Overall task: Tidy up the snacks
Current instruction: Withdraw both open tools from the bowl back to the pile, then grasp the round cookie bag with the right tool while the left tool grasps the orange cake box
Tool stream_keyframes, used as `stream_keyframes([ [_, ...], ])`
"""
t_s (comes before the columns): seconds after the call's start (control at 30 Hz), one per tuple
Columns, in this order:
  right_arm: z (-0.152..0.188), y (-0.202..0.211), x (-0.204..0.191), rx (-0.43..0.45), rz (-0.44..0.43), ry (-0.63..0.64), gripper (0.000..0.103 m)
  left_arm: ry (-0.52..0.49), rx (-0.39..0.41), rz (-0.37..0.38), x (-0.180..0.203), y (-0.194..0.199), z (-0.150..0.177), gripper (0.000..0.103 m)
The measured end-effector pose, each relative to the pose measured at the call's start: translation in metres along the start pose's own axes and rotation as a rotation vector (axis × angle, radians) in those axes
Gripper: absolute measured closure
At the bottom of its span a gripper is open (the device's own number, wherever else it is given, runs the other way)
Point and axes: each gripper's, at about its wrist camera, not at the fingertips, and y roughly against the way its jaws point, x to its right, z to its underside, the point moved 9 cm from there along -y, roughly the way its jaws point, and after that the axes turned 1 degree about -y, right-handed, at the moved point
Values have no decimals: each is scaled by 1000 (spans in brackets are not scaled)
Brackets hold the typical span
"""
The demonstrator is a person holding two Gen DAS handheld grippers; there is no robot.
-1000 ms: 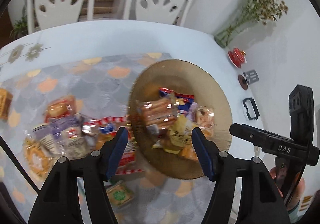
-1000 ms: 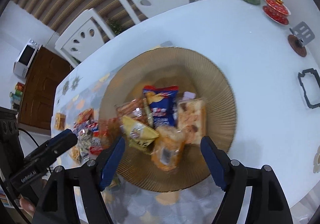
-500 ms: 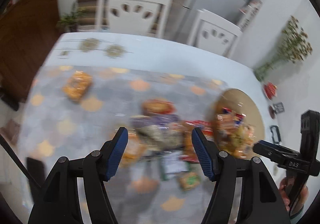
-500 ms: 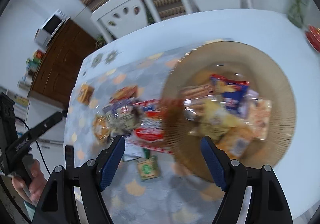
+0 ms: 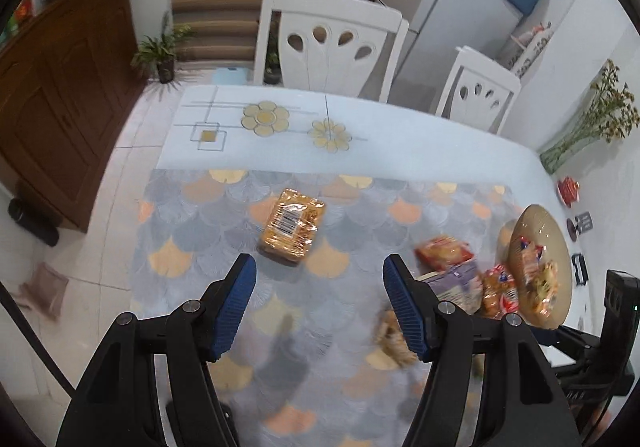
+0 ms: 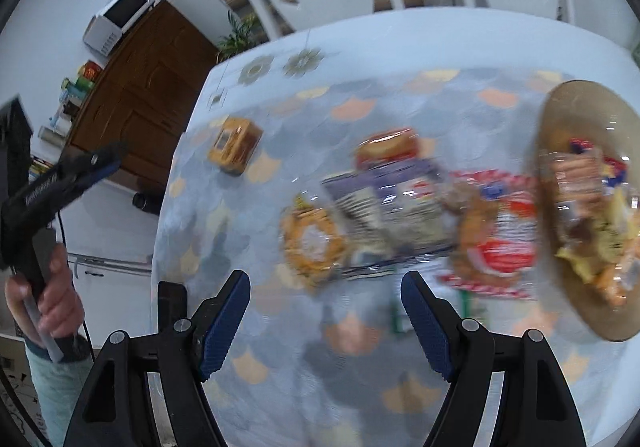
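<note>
Both your grippers have swung away from the brown plate point(image 5: 538, 231), which filled both views a second ago and now sits at the right edge of each. Your left gripper point(image 5: 320, 303) hangs with jaws apart and nothing between the blue pads point(image 5: 234, 307), above the scalloped placemat point(image 5: 192, 231). An orange snack pack point(image 5: 291, 222) with a barcode label lies alone on the mat just ahead of it, well apart from the rest. Your right gripper point(image 6: 326, 321) is likewise unclenched and empty, over the loose pile of snacks point(image 6: 384, 207): a ring-shaped cookie pack point(image 6: 312, 243), a purple pack, a red-and-white one. Blur is heavy there, so those may be misread. Several snacks already rest on the plate. Your left hand point(image 6: 52, 295) grips its handle at the table's point(image 5: 384, 135) left end.
</note>
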Motion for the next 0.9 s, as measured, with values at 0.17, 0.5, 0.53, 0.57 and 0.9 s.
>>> stream_keyframes([
  [0.17, -5, -34, -25, 34, 36, 95, 27, -43, -95, 17, -8, -54, 3, 39],
  [0.5, -17, -87, -28, -2, 117, 250, 27, -142, -182, -47, -15, -133, 8, 34],
  [0.53, -17, -91, -27, -12, 129, 262, 27, -151, -165, -62, -16, -136, 5, 30],
  [0.57, -17, -97, -25, -25, 147, 278, 27, -157, -160, -64, -16, -139, 3, 29],
  [0.9, -7, -135, -30, -94, 272, 436, 27, -139, -193, -36, -22, -164, 5, 29],
])
